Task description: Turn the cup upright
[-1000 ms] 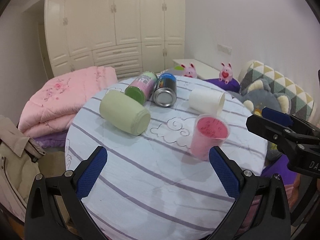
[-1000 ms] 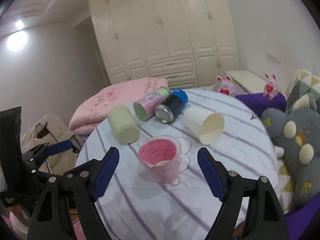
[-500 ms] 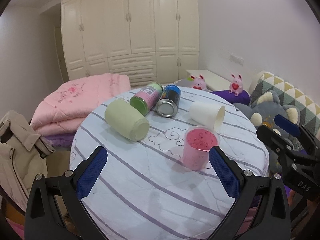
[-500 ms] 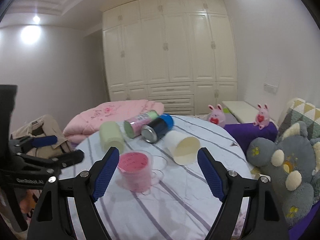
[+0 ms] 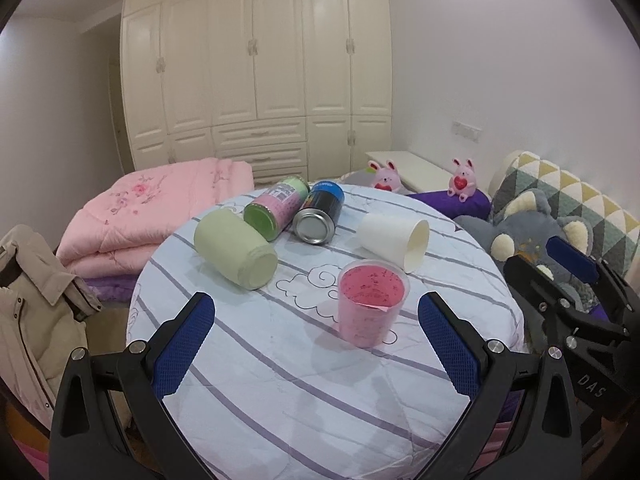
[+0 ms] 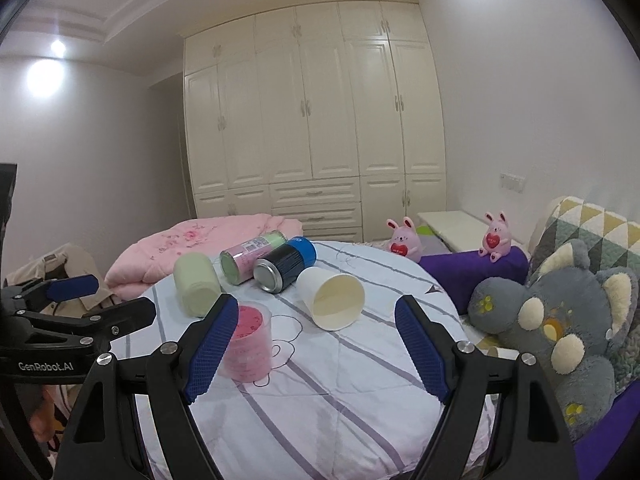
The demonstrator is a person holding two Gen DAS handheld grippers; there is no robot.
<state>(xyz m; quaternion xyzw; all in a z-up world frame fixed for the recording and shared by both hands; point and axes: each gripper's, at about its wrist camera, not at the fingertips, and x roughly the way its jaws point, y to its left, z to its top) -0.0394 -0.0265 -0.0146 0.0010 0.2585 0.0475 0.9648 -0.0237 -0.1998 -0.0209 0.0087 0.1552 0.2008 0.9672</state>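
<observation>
White paper cup [image 6: 331, 300] lying on side: light, crushable, we'd pinch wall near rim gently. Pink cup [image 5: 372, 304] looks upright already. Both grippers [image 5: 316, 344] [image 6: 312, 346] wide open, empty.

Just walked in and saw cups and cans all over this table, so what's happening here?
A person holds a two-finger gripper in each hand over a round table. Both the left gripper and the right gripper are open and hold nothing. The pink cup stands upright. The white paper cup, a pale green cup and two cans lie on their sides. The right gripper points toward the white cup, not touching it.
</observation>
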